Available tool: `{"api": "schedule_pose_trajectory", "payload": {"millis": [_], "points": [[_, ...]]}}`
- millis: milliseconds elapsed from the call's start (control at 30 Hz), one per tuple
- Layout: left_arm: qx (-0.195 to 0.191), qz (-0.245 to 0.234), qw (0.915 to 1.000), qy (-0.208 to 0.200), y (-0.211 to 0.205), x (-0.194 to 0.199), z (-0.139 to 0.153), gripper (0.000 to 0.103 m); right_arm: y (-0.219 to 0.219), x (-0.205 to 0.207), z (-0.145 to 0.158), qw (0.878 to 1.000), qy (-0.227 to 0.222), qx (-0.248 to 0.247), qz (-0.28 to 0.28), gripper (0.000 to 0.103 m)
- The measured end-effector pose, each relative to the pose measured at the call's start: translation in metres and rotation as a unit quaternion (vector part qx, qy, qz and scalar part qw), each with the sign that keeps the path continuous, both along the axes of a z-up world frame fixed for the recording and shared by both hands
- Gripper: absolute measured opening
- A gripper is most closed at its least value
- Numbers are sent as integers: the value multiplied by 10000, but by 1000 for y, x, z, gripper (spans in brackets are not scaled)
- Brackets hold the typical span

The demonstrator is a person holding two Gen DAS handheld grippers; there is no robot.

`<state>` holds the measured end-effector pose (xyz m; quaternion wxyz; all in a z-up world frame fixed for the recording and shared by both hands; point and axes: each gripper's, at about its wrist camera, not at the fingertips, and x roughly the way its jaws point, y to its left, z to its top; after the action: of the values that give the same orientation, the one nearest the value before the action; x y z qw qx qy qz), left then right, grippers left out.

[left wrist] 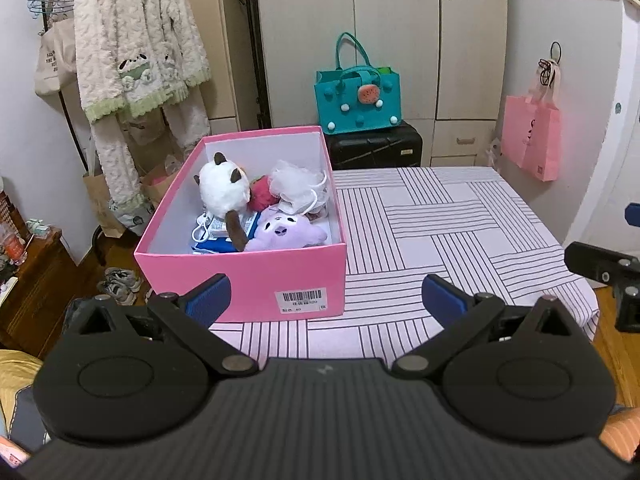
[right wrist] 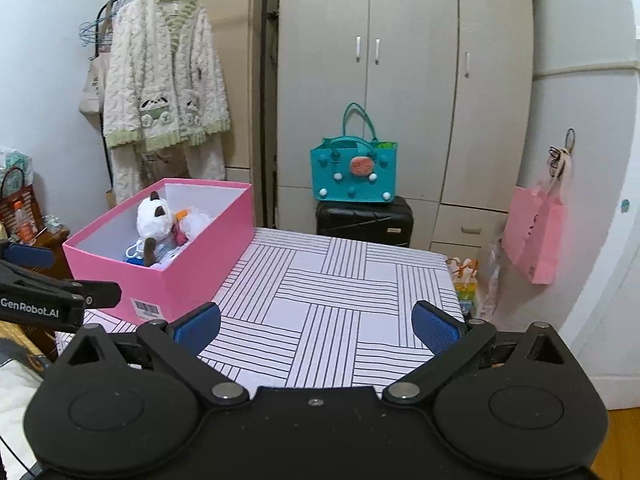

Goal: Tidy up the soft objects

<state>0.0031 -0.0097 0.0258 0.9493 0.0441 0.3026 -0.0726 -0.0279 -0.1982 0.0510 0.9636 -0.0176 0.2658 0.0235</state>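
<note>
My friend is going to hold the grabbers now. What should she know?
Left gripper: open, holding nothing, just in front of the pink box.
Right gripper: open, holding nothing, over the striped tablecloth.
Things: the white plush, the purple plush, a white mesh puff and some packets all lie inside the box, which sits at the table's left side.
Done: no soft thing shows on the cloth outside the box.
Left: probably nothing to pick up; perhaps tidy the pile.

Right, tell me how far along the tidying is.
Done, it seems: the white plush, purple plush and other soft items lie inside the pink box. In hand: nothing; left gripper and right gripper are open. Left: no loose items show on the tablecloth.
</note>
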Motion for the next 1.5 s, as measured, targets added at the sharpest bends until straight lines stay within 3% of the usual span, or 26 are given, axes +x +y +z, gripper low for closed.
{"api": "schedule_pose_trajectory", "payload": {"millis": [200,600,1133,1500], "points": [[-212,-22,9994,-268,3,-7,-2,103,6,-12,-3,9995,-209,-76,-203,103],[-194,144,9967,-775,6,-14,-4,103,10,-15,-8,9988,-343,-39,-360,103],[-300,296,9927,-1127,15,-18,-10,103,11,-16,-13,9963,-722,-42,-469,103],[-216,337,9935,-1062,15,-19,-15,103,15,-14,-17,9968,-601,-135,-502,103]]}}
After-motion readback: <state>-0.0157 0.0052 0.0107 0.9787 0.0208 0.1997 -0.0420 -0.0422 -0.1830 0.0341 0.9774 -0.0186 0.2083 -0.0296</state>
